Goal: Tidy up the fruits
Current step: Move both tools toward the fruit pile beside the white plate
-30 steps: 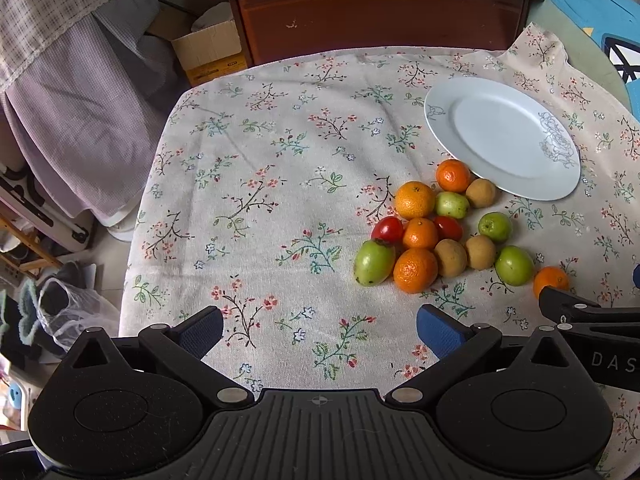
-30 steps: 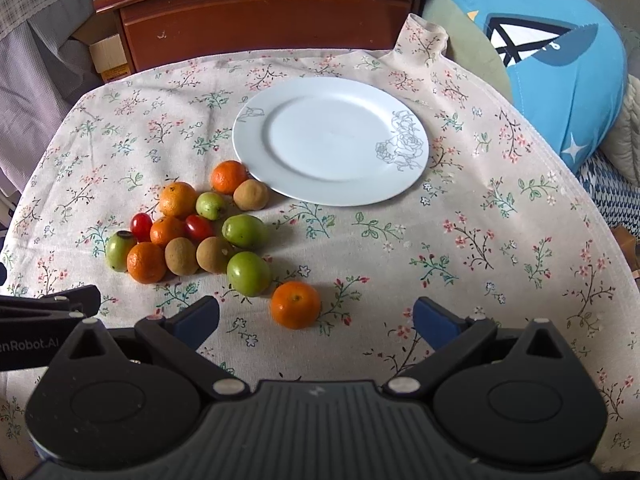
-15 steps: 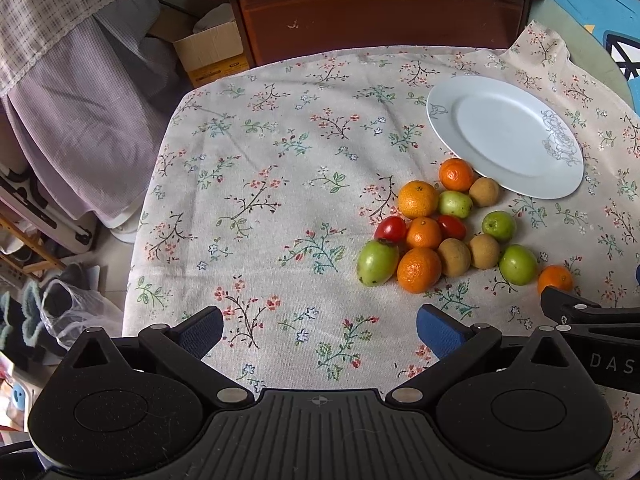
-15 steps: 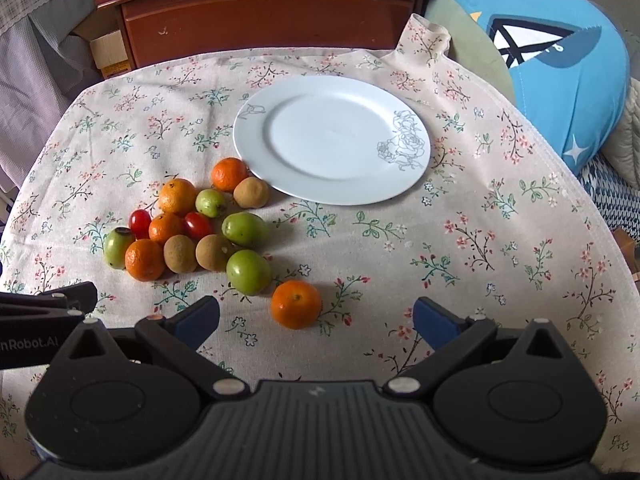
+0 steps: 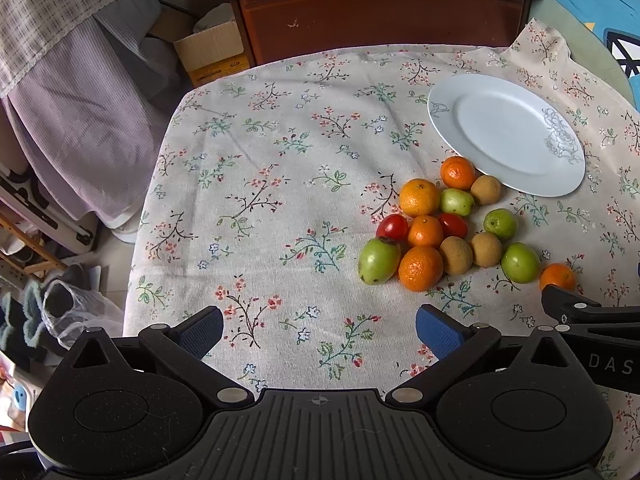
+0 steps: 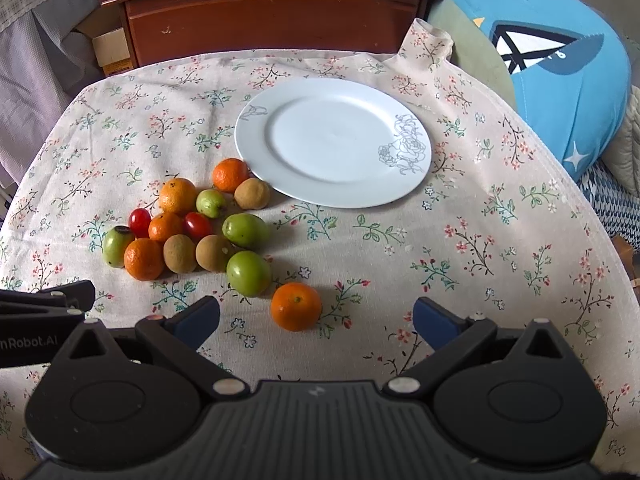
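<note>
Two tools: your left tool (image 5: 319, 332) and your right tool (image 6: 316, 320) both hover low over the near edge of the desk (image 6: 500, 240), each with its blue pads spread wide and nothing between them.
Fruit pile: a tight cluster of oranges, green fruits, brown fruits and two small red tomatoes (image 6: 198, 225) lies on the flowered cloth, just beside the near-left rim of the plate (image 6: 400, 196).
Plate: white, with nothing on it, at the far middle of the desk; none of the fruit is on it yet, so I judge the sorting has not begun.
Stray orange (image 6: 296, 306): it sits apart from the pile, on the near side, just past a green fruit (image 6: 249, 273).
Key relation: in your right wrist view the stray orange lies straight ahead of the right tool, a little left of the midline between the pads and close to them. In your left wrist view the same orange (image 5: 557, 277) is far off to the right, behind the right tool's finger (image 5: 568, 306).
Nearer hand: your right, clearly.
Long axis: the orange is round, so no turn of the wrist looks needed.
Likely next move: ease the right tool forward and slightly left until the pads straddle the orange, then close.
Risk: the left pad may nudge the green fruit beside it and set it rolling.
</note>
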